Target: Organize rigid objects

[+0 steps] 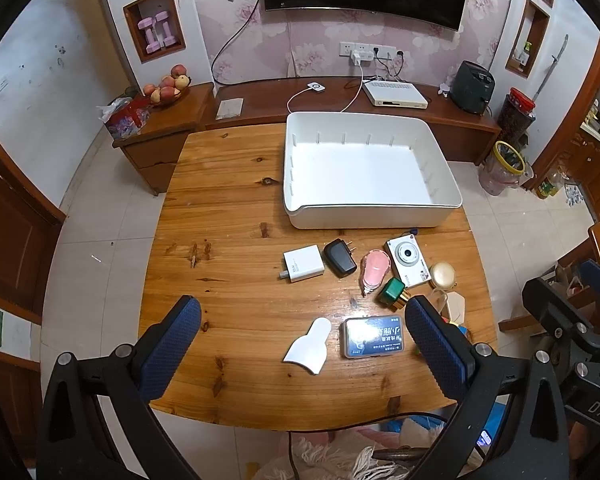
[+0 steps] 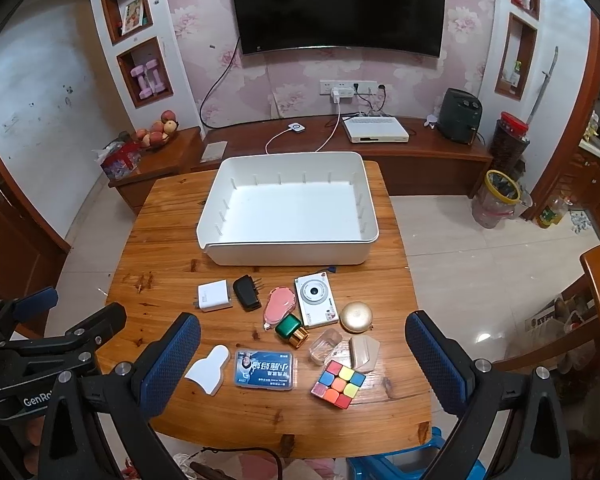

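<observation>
Both claws, the left claw (image 1: 302, 320) and the right claw (image 2: 302, 338), are spread wide and nothing is held. The white bin (image 2: 290, 254) sits empty at the worktop's (image 1: 220, 200) far edge; the small things (image 2: 312, 304) are crowded near the front edge. Neighbours could be knocked off when one is grabbed. The clear box (image 2: 325, 344) is hard to make out.

Left gripper (image 1: 302, 340) held level, jaws spread wide, nothing gripped. Right gripper (image 2: 302, 354) likewise held wide apart, nothing gripped.
</observation>
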